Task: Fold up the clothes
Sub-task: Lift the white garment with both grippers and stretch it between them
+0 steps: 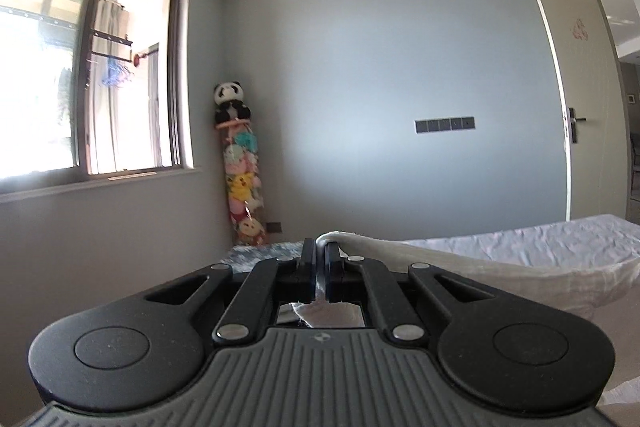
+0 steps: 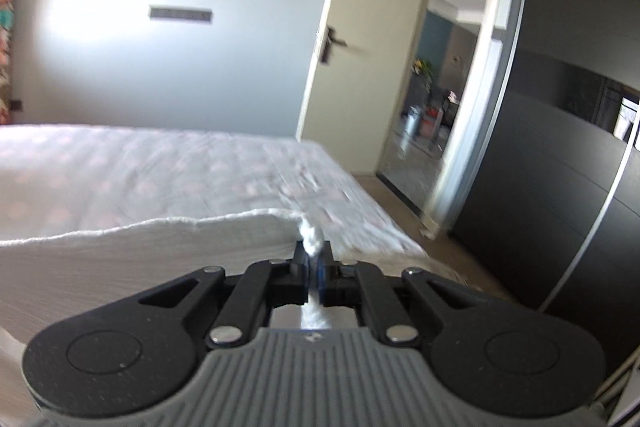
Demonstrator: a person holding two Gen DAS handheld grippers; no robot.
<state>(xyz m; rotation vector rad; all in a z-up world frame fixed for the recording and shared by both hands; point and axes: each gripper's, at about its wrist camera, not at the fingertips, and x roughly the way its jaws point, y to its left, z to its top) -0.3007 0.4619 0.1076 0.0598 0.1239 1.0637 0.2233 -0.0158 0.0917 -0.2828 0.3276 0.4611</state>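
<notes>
Above the bed [image 2: 140, 167], my 2 grippers, left [image 1: 320, 251] and right [image 2: 314, 259], each pinch the white cloth [image 2: 160, 243], which may slip if I pull unevenly.

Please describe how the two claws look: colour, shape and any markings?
The left claw and right claw look alike: matte black linkage arms with silver rivets, round black pivot discs, blue-edged finger pads, a ribbed grey body bearing a small round logo. No cables or sleeves show.

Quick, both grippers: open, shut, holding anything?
Left gripper: shut on the white cloth.
Right gripper: shut on the same white cloth.
</notes>
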